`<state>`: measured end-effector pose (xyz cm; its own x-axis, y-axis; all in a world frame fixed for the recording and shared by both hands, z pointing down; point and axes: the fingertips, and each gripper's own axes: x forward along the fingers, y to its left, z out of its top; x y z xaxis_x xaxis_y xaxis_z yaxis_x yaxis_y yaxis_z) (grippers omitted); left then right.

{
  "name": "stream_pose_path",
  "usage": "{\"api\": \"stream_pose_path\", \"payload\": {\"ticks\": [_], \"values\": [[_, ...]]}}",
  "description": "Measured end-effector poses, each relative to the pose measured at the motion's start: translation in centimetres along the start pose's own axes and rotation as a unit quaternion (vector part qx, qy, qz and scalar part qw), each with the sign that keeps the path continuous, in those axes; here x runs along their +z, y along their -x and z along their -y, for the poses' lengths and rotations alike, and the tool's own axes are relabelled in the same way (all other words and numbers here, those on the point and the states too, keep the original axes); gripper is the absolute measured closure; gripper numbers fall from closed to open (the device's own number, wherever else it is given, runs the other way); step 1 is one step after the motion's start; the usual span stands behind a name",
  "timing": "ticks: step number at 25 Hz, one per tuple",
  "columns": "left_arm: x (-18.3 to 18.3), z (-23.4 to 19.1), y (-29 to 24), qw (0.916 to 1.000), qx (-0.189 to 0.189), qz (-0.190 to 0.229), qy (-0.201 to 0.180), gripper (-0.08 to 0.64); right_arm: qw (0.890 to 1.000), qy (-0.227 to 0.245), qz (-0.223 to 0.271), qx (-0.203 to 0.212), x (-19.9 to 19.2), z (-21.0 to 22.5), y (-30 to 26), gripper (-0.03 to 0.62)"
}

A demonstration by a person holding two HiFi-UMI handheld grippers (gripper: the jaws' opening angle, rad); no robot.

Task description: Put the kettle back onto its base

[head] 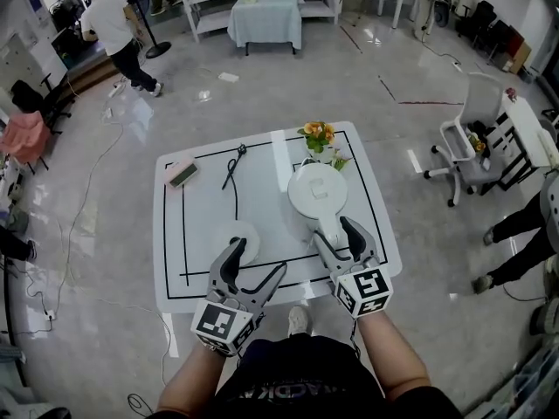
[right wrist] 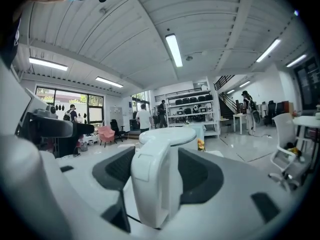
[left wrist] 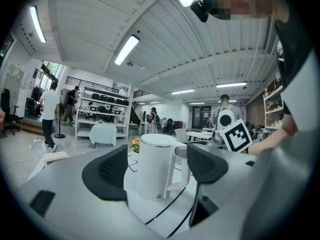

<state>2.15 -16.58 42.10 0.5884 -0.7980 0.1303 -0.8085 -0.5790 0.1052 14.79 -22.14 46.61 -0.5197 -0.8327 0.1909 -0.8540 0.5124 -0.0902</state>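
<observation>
Firmly, the right gripper (head: 337, 234) is clamping the kettle (head: 316, 190) by its handle (right wrist: 152, 184).
Both jaw pads are pressing the handle's sides while the white kettle is standing on the table (head: 201, 234), just right of its round base (head: 247, 234) and near the flowers (head: 318, 134). The left gripper (head: 258, 257) is hanging over the base's near edge, jaws spread wide and holding nothing.
</observation>
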Motion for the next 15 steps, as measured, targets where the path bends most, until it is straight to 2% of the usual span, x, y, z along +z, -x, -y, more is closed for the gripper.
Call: {"api": "stream_pose_path", "payload": {"ticks": [8,15], "values": [[-0.1,-0.4,-0.7,0.9994,0.023,-0.025,0.007,0.202,1.000,0.012,-0.027,0.009,-2.0,-0.6,-0.7,0.341],[-0.3,-0.4,-1.4,0.9998,0.015,-0.016,0.001,0.202,0.999,0.003,-0.036,0.007,-2.8,-0.3,-1.1,0.341]]}}
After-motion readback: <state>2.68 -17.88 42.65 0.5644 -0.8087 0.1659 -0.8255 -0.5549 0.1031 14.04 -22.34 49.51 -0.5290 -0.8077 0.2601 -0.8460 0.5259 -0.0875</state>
